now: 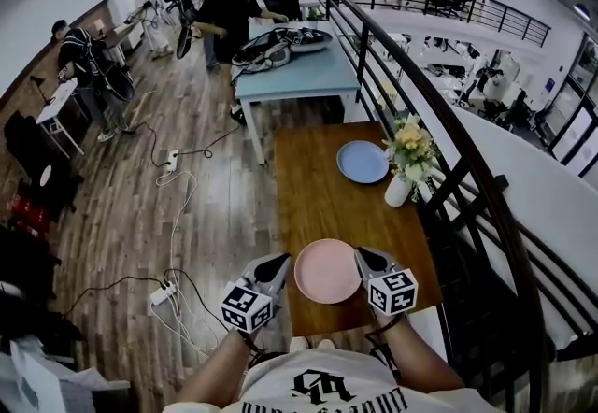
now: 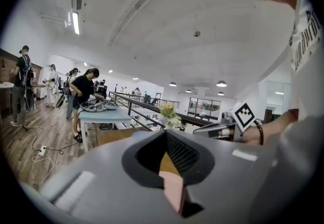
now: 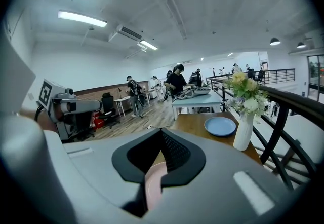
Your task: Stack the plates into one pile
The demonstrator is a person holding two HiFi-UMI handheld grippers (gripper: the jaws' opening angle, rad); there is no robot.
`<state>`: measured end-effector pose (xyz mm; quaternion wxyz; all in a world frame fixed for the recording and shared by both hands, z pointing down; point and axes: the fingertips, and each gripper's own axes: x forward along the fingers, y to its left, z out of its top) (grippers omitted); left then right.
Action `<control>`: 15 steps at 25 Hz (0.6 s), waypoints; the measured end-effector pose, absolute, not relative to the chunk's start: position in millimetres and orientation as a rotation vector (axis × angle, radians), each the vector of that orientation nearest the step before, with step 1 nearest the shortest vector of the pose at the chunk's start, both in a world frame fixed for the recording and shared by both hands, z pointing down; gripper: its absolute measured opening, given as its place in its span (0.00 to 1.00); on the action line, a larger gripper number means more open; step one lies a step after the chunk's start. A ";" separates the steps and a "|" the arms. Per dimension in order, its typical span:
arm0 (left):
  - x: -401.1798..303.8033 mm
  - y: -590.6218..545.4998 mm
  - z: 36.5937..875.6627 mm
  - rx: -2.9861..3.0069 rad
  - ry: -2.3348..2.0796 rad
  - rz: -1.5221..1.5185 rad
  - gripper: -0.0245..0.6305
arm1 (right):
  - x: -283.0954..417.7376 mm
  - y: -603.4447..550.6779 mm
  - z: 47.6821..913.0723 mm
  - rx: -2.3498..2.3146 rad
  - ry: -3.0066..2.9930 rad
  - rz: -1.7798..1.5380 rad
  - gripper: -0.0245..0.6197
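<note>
A pink plate [image 1: 327,271] is over the near end of the wooden table [image 1: 308,206], held by its rim from both sides. My left gripper [image 1: 286,263] is shut on its left edge and my right gripper [image 1: 361,258] on its right edge. The left gripper view shows the pink rim [image 2: 174,192] wedged in the left gripper [image 2: 169,177]. In the right gripper view the pink rim [image 3: 152,187] sits in the right gripper [image 3: 157,172]. Whether the plate rests on the table I cannot tell. A blue plate [image 1: 363,162] [image 3: 220,126] lies flat at the table's far right.
A white vase of flowers [image 1: 399,189] [image 3: 243,132] stands at the table's right edge, just this side of the blue plate. A black railing [image 1: 439,121] runs along the right. A pale blue table [image 1: 299,70] with people around it lies beyond; cables trail on the floor to the left.
</note>
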<state>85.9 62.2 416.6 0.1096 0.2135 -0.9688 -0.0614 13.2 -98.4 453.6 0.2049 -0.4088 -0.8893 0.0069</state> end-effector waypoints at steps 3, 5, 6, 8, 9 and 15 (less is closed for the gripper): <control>83.1 62.3 413.6 0.573 -2.877 -0.185 0.11 | 9.1 -94.5 457.0 -1.191 -2.459 0.009 0.04; 81.7 64.3 410.9 0.546 -2.894 -0.177 0.11 | 5.9 -88.7 458.7 -1.222 -2.445 0.003 0.04; 81.3 66.1 410.4 0.535 -2.898 -0.174 0.11 | 4.7 -85.5 459.6 -1.234 -2.438 0.002 0.04; 81.4 70.7 411.2 0.517 -2.902 -0.171 0.11 | 3.7 -79.1 462.2 -1.251 -2.425 -0.002 0.04; 81.5 74.1 412.0 0.509 -2.903 -0.170 0.11 | 2.9 -75.6 463.1 -1.257 -2.421 -0.004 0.04; 74.4 105.0 420.4 0.515 -2.901 -0.163 0.11 | -4.9 -44.2 464.3 -1.259 -2.433 -0.017 0.04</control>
